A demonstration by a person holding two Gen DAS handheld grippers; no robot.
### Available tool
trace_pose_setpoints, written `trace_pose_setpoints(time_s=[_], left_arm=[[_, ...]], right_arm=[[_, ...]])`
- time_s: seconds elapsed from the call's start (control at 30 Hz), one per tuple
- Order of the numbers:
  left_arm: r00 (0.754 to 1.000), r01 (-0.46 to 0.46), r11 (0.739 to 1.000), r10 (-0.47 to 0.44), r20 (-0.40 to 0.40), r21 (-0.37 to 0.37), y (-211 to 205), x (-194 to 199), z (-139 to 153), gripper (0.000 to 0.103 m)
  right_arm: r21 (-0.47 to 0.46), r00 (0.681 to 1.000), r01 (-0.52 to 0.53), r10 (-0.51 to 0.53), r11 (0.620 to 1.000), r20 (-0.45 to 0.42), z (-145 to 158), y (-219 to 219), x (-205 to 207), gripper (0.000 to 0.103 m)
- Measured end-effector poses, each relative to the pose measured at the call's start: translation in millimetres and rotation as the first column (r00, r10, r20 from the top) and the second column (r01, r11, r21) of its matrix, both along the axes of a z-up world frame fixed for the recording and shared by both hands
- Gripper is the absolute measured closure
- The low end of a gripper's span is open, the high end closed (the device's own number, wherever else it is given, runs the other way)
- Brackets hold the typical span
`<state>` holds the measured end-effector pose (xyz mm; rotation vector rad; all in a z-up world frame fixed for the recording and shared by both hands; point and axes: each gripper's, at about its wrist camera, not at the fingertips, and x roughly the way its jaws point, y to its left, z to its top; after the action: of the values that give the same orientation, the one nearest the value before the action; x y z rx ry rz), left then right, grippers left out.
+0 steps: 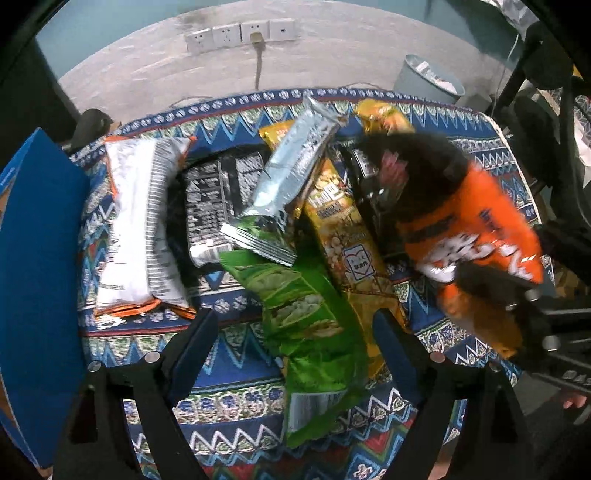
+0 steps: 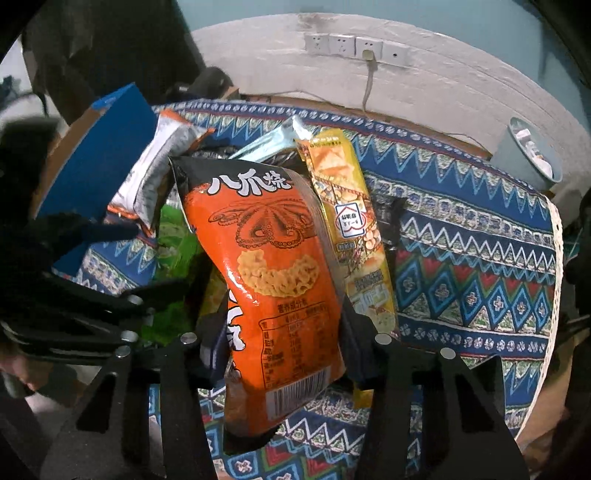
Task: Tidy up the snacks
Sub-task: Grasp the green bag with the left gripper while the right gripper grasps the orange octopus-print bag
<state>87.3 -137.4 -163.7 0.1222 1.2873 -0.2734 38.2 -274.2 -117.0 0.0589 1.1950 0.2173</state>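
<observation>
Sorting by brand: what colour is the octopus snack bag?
Orange with a black top, clearest in the right wrist view: octopus bag.

This looks like a plain room in a home or a small office, set up for recording. A table spread with a patterned tablecloth in blue, red and white zigzags stands close to a whitewashed wall. On the wall behind the table runs a row of wall sockets, one with a cord plugged in. On the floor beyond the table's far right corner stands a grey waste bin holding crumpled paper.
</observation>
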Motion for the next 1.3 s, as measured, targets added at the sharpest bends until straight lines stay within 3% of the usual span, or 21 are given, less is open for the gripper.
trace_pose_setpoints(time_s=[0.2, 0.27, 0.3, 0.4, 0.7, 0.9, 1.3], left_arm=[[0.999, 0.043, 0.999, -0.043, -0.014, 0.020, -14, 5, -17, 0.016], [0.998, 0.059, 0.998, -0.059, -0.009, 0.015, -15, 5, -20, 0.027], [0.998, 0.065, 0.998, -0.065, -0.011, 0.015, -15, 4, -23, 0.040], [0.998, 0.067, 0.998, -0.067, -0.008, -0.013, -10, 3, -23, 0.044], [0.991, 0.120, 0.991, -0.124, 0.051, 0.065, 6, -15, -14, 0.061], [0.990, 0.123, 0.990, -0.127, 0.067, 0.068, 26, -34, 7, 0.065], [0.967, 0.145, 0.987, -0.157, 0.201, 0.072, 39, -55, 59, 0.068]], right_arm=[[0.021, 1.000, 0.024, -0.024, 0.999, 0.017, 3, -5, 5, 0.054], [0.021, 1.000, 0.024, -0.024, 0.999, 0.017, 2, -6, 7, 0.054], [0.022, 1.000, 0.023, -0.024, 0.999, 0.017, 2, -5, 9, 0.054], [0.022, 1.000, 0.021, -0.021, 1.000, 0.019, 3, -5, 10, 0.054], [0.007, 0.999, 0.000, -0.001, 1.000, 0.042, 9, 5, 15, 0.054], [0.009, 0.998, -0.014, 0.014, 1.000, 0.067, 20, 14, 14, 0.054], [0.000, 0.993, -0.032, 0.031, 0.999, 0.115, 43, 34, 7, 0.054]])
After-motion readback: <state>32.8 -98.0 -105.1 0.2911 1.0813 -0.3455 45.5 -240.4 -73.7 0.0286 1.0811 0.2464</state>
